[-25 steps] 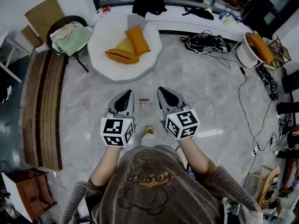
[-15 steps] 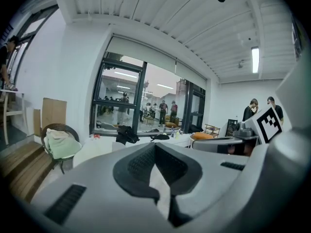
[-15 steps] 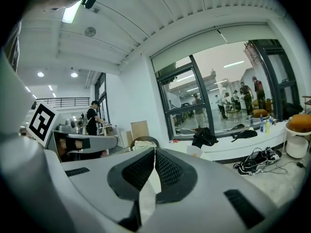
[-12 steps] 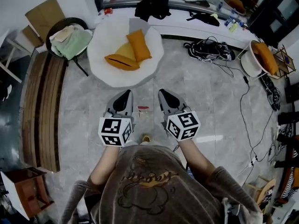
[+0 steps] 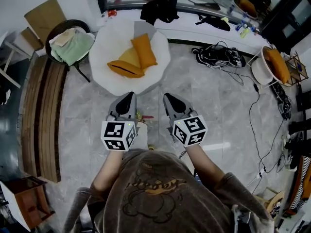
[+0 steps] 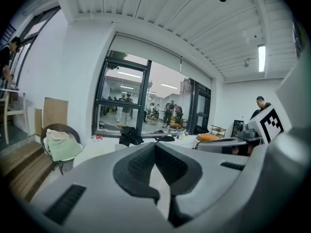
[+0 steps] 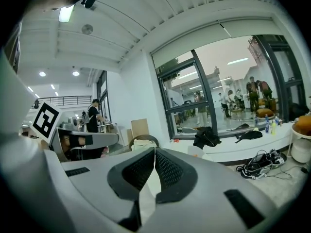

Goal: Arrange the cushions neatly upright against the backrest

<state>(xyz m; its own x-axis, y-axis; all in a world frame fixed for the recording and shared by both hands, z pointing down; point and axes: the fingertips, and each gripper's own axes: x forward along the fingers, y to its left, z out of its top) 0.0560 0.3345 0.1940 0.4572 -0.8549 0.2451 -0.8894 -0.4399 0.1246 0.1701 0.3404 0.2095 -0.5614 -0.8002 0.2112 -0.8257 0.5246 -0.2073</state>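
Both grippers are hanging side by side over the floor (image 5: 218,98), pointing at the seat (image 5: 104,40) and well short of it. The left gripper (image 5: 129,96) is keeping its jaws pressed together with nothing between them. The right gripper (image 5: 168,97) is doing the same, tips meeting, empty. On the seat, the cushions are lying in a heap: a tilted cushion (image 5: 144,50), a flat cushion (image 5: 124,70) in front, and a yellow cushion (image 5: 129,57) between them.

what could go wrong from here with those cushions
Small litter on the floor between the grippers could be stepped on. The left gripper and right gripper are both shut, so they may just shove the orange cushions, lying loose on the white round seat, unless opened.
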